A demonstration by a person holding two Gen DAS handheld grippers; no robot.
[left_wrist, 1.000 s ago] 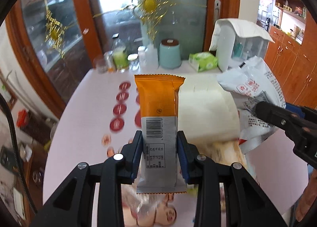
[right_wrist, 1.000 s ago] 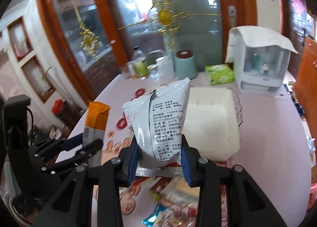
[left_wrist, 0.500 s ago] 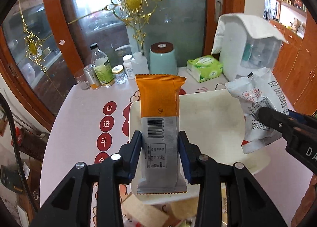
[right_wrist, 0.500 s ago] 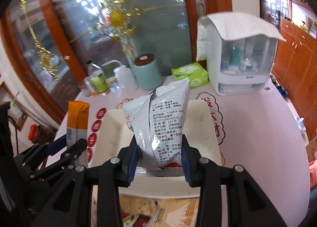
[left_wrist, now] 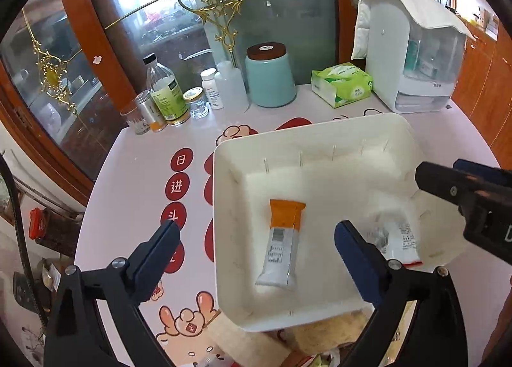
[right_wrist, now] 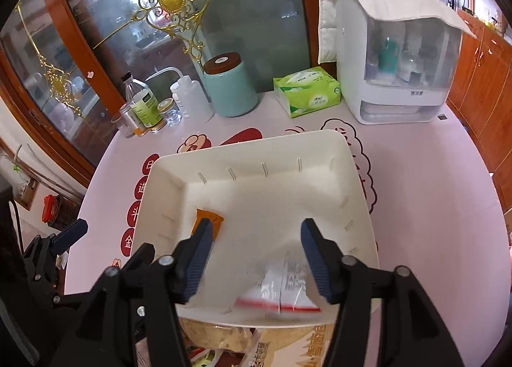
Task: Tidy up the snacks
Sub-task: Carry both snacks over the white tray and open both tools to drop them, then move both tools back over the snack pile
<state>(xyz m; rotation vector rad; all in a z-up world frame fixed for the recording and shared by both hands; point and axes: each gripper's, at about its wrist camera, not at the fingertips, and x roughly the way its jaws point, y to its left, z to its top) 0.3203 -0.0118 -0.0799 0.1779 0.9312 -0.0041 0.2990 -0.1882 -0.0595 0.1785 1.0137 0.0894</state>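
A: What do the snacks look like?

B: One is an orange-and-silver snack bar [left_wrist: 283, 243], orange on its upper part, silver with a barcode and small print below. It lies flat in the white tray [left_wrist: 320, 133], near the centre of the left wrist view. The other is a white snack bag [right_wrist: 281, 287], crinkled, with black print and a red strip along its lower edge. It shows blurred at the lower middle of the right wrist view, over the tray's near edge.

A: And the jaws?

B: The left gripper [left_wrist: 256, 247] is opening, spread wide, with the bar lying below the gap and no pad touching it. The right gripper [right_wrist: 256, 258] is opening too; the bag sits between its blue pads [right_wrist: 315, 259], clear of them.

A: Anything around the tray?

B: More packets at the bottom edge, and a teal canister [left_wrist: 270, 75] and green tissue pack [left_wrist: 342, 83] in the upper half.
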